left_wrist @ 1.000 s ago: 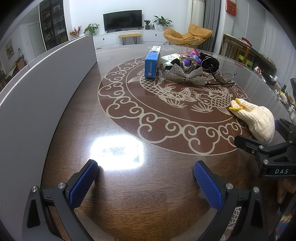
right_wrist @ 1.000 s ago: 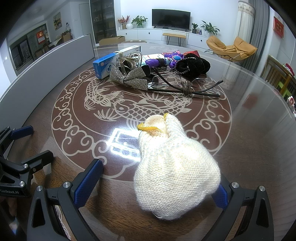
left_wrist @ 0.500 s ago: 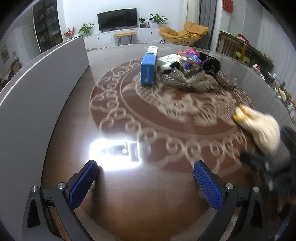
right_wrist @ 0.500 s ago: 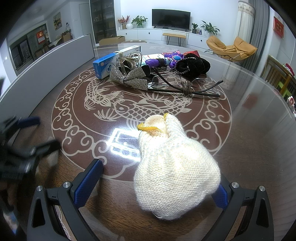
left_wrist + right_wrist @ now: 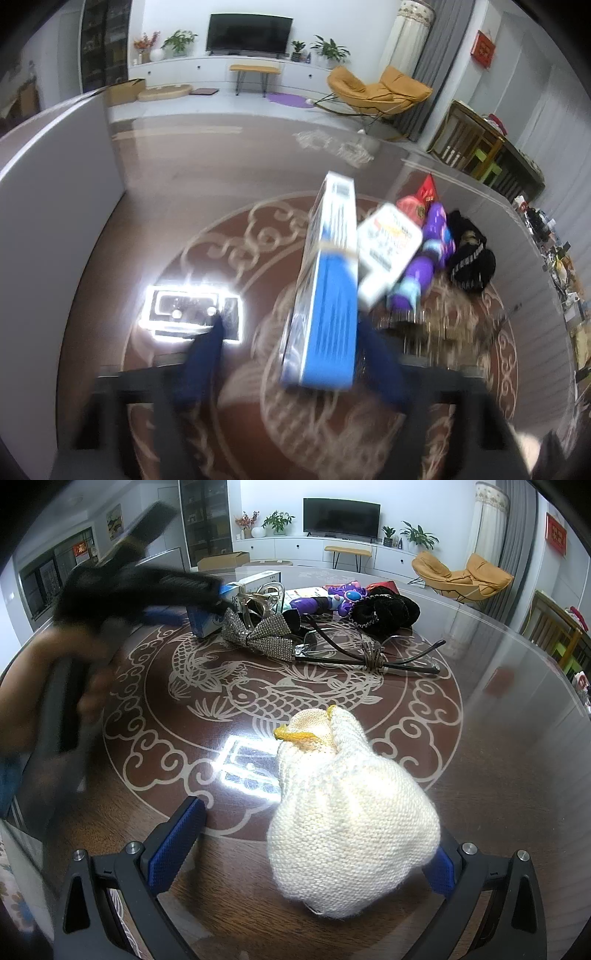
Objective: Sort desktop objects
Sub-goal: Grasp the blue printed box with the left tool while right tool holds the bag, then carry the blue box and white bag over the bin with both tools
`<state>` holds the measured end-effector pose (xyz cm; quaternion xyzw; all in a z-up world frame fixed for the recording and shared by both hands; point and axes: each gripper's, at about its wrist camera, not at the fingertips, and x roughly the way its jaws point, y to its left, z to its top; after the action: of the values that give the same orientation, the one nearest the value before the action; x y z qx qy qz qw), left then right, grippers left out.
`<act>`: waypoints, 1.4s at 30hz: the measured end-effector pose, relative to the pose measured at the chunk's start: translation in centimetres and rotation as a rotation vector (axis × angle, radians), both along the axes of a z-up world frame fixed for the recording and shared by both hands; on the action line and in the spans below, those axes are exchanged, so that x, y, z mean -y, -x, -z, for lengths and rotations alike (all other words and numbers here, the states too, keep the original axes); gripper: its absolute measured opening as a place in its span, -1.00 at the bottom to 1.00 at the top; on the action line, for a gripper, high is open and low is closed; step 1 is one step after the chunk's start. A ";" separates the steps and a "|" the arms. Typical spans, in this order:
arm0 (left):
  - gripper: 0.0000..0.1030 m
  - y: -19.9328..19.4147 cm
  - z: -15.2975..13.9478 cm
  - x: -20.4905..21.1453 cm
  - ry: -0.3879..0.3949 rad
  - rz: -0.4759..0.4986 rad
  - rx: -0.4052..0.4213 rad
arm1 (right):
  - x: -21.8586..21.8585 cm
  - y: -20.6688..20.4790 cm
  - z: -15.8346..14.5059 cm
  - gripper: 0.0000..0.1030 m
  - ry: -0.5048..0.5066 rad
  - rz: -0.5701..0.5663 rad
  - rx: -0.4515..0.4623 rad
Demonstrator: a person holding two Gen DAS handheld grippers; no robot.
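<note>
A blue and white box (image 5: 325,288) stands on edge between the open fingers of my left gripper (image 5: 291,332); the view is blurred and contact cannot be told. The box also shows in the right wrist view (image 5: 225,602), with the left gripper (image 5: 207,602) at it. A cream knitted hat (image 5: 347,819) lies between the open fingers of my right gripper (image 5: 314,827), against the right finger. A sequined bow (image 5: 258,635), glasses (image 5: 369,653), a purple toy (image 5: 332,598) and a black fabric item (image 5: 384,613) lie in a pile.
A white card box (image 5: 388,251) and a red packet (image 5: 421,199) lie beside the blue box. A grey partition (image 5: 55,177) borders the round table's left side. The table's glass edge (image 5: 535,657) curves along the right.
My left gripper has swung fast forward and right across the table to the blue box, which now sits between its fingers. My right gripper and the hat have stayed still.
</note>
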<state>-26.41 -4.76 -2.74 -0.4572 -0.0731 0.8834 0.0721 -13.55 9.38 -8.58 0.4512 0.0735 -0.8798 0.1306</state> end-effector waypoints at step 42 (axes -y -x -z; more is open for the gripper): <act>-0.55 -23.4 -3.9 0.9 -0.041 -0.008 -0.166 | 0.0 -1.0 -6.2 -0.05 0.081 -0.050 -0.015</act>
<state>-3.03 -5.68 1.13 -0.3807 -0.0867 0.9168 0.0839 -12.58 9.40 -2.41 0.4367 0.0500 -0.8819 0.1703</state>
